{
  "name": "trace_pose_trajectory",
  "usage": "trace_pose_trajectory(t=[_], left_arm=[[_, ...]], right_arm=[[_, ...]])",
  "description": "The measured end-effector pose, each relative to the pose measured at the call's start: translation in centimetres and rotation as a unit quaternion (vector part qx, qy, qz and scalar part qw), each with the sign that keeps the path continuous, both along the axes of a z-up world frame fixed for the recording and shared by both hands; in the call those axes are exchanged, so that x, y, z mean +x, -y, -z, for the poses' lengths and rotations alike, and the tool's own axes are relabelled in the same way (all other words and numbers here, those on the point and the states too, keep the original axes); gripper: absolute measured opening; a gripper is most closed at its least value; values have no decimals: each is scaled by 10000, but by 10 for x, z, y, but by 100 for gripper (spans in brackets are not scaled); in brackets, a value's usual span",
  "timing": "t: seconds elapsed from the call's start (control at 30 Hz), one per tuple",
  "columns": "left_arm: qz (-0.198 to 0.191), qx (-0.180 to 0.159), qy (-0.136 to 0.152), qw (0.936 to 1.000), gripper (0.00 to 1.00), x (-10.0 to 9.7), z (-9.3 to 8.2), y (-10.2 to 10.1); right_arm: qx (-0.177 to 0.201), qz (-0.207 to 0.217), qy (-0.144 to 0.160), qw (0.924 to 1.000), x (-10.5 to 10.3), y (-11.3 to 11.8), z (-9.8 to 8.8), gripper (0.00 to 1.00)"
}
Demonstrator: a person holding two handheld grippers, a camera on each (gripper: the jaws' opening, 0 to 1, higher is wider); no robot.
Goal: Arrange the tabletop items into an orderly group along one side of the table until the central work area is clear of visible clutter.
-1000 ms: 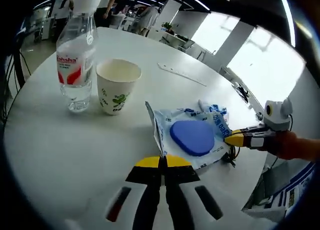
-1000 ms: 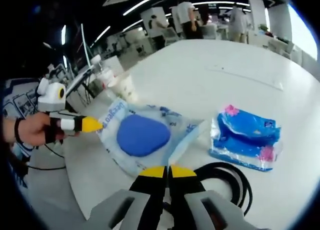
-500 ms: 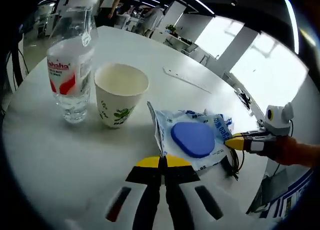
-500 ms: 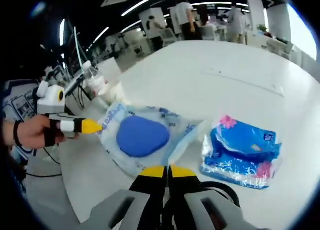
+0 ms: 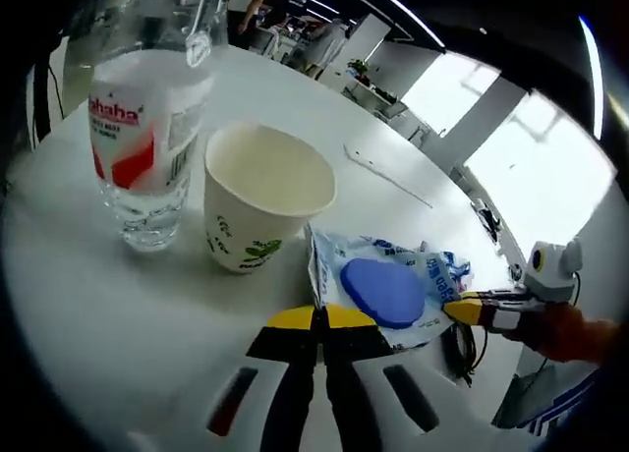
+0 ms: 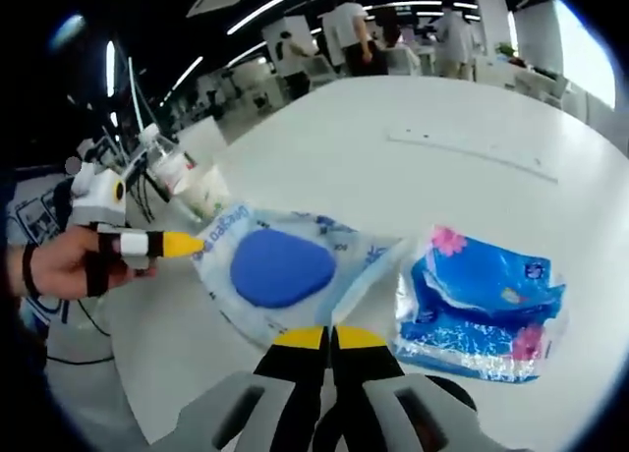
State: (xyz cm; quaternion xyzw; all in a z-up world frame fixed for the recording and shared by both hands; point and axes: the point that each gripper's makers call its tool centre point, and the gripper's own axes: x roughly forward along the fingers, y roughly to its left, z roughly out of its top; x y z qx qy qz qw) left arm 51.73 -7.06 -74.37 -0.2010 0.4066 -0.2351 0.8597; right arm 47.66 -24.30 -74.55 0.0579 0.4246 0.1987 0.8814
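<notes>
A clear plastic packet (image 5: 388,290) with blue print holds a blue oval pad (image 6: 280,270) and lies flat on the white round table (image 5: 118,305). My left gripper (image 5: 319,319) is shut on the packet's near corner. My right gripper (image 6: 329,336) is shut on the opposite edge of the packet (image 6: 334,260). Each gripper also appears in the other's view as a yellow tip on the packet: the right gripper (image 5: 460,310) and the left gripper (image 6: 189,244). A paper cup (image 5: 265,197) and a water bottle (image 5: 147,118) stand just beyond the packet.
A blue tissue pack (image 6: 482,300) lies right of the packet. A black cable (image 5: 464,346) sits by the table edge. A thin white strip (image 6: 472,149) lies farther across the table (image 6: 393,108). People stand in the room beyond. The bottle (image 6: 162,162) and cup (image 6: 206,192) are near the table's rim.
Both grippers, still shut on the packet, have drawn it closer to the cup and bottle. The black cable has nearly left the right gripper view.
</notes>
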Motion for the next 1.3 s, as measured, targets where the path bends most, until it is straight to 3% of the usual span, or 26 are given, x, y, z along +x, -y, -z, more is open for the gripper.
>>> trace_pose_trajectory(t=[0.67,1.3], left_arm=[[-548,-303,-159,9979,0,10,4,3],[-871,-448,-229,9949,0,20,5,-1]], right_arm=[[-107,462,96,9988,25,8,7,0],[174,800,71,9966,31,7,8,0]])
